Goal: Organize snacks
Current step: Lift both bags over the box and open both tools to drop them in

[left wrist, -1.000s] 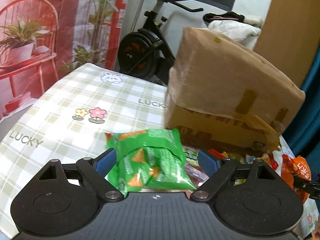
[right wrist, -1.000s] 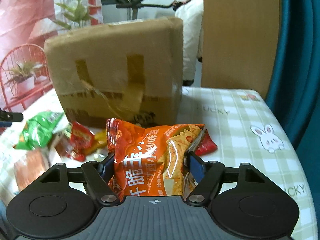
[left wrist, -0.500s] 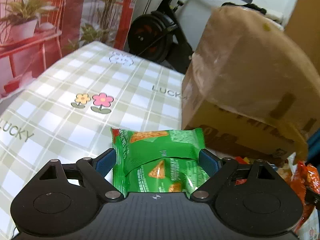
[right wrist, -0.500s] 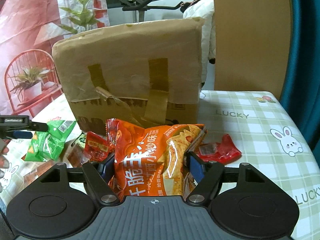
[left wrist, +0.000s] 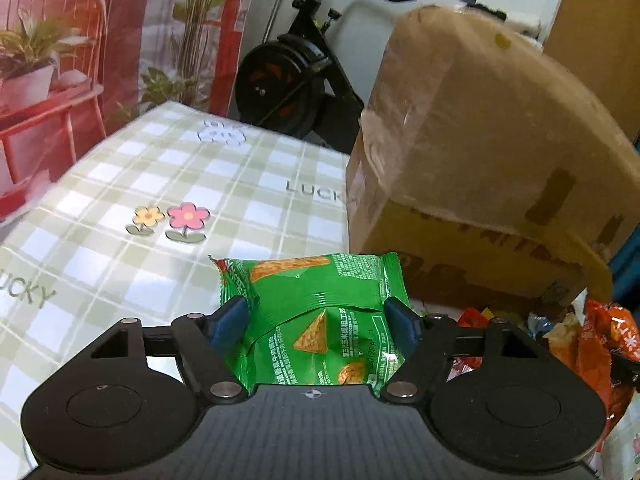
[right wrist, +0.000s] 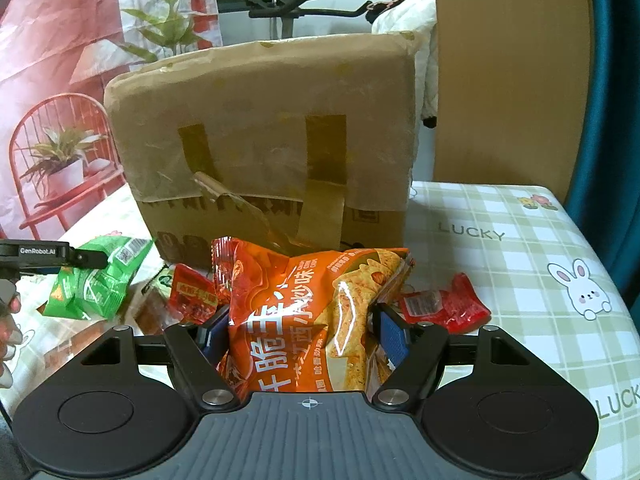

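The left tool (left wrist: pixel 316 318) has just been closing, and its blue pads now press both sides of a crinkled green foil snack packet (left wrist: pixel 316 316), which buckles between them and juts toward twelve o'clock. The right tool (right wrist: pixel 308 328) stands partly closed on a puffy orange foil snack bag (right wrist: pixel 304 320), pinched at its waist, its top spreading toward twelve o'clock. From the right wrist view, the green packet and the left tool sit at nine o'clock of the orange bag, well apart from it. Small red wrapped snacks (right wrist: pixel 440 304) lie on the surface at two o'clock of the right tool, and another at ten o'clock. The surface (left wrist: pixel 160 208) wears a green-and-white checked cloth with flowers, rabbits and the word LUCKY. A taped brown cardboard box (right wrist: pixel 264 152) stands on it at twelve o'clock. Behind are a black exercise bike (left wrist: pixel 296 80), a red-chair printed backdrop (left wrist: pixel 60 60), a wooden panel (right wrist: pixel 504 72) and a teal curtain (right wrist: pixel 608 100).
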{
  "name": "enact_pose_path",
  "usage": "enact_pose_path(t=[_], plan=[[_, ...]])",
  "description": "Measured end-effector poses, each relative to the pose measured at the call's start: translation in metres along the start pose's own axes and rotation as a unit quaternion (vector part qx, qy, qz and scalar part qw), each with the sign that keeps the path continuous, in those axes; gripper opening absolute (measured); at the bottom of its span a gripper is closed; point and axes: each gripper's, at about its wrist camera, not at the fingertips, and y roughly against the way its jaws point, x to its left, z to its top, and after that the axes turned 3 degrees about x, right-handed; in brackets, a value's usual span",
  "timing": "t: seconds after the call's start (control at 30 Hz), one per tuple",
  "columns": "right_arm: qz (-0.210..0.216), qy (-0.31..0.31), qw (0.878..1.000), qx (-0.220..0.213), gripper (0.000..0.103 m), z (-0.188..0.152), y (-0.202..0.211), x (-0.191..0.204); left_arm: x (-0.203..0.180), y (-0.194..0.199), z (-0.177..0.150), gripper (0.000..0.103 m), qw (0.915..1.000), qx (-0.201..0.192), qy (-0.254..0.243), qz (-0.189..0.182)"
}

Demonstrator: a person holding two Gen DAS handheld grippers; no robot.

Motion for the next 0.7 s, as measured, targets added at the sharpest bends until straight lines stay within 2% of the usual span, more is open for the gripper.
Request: enact_pose_path(t=[0.13,0.33,0.7], plan=[[0.004,0.001,1.000,-0.008,0.069,0.000,0.006,0.004,-0.006,0.022,0.006,0.076,0.9993,-0.032,-0.021,0.007],[0.010,0.004,1.000,-0.029,0.069,0.005,0.024,0.010,-0.017,0.055,0.020,0.076,0.9969,-0.073,-0.027,0.007],[0.013,0.020,0.994,-0.105,0.069,0.037,0.080,0.017,-0.066,0.107,0.048,0.076,0.9830,-0.162,-0.081,-0.031]])
